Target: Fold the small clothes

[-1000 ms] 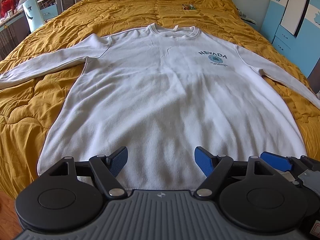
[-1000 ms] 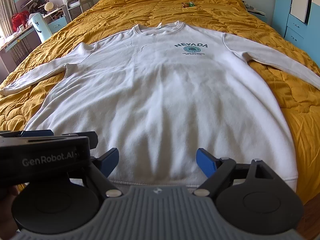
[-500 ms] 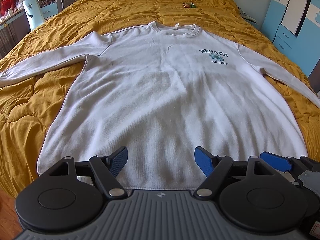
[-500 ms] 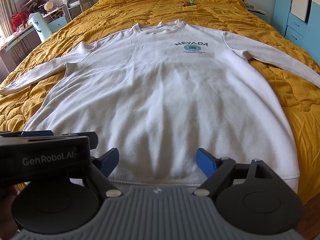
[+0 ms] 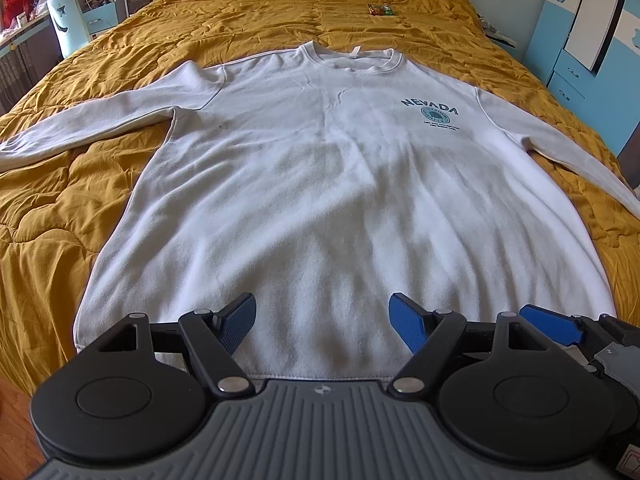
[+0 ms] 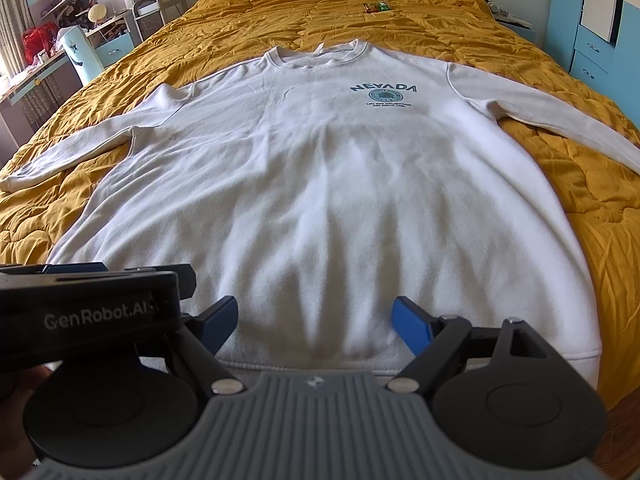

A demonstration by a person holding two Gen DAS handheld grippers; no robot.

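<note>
A white long-sleeved sweatshirt [image 5: 328, 184] with a dark "NEVADA" print lies flat, front up, on the bed, sleeves spread to both sides, hem toward me. It also shows in the right wrist view [image 6: 320, 184]. My left gripper [image 5: 322, 322] is open and empty, held just above the hem at its middle. My right gripper [image 6: 312, 320] is open and empty above the hem, close beside the left one; its blue fingertip shows in the left wrist view [image 5: 550, 322]. The left gripper's body shows at the left of the right wrist view [image 6: 88, 316].
The mustard-yellow quilt [image 5: 80, 184] covers the whole bed. A small colourful packet [image 5: 381, 9] lies far up the bed. A desk, shelves and a light blue chair [image 5: 66, 20] stand at the left. Blue-and-white cabinets [image 5: 580, 40] stand at the right. Wooden floor shows below the bed's near edge.
Both grippers have drifted slightly back from the sweatshirt, so it sits a little higher in both views. Both stay open.
</note>
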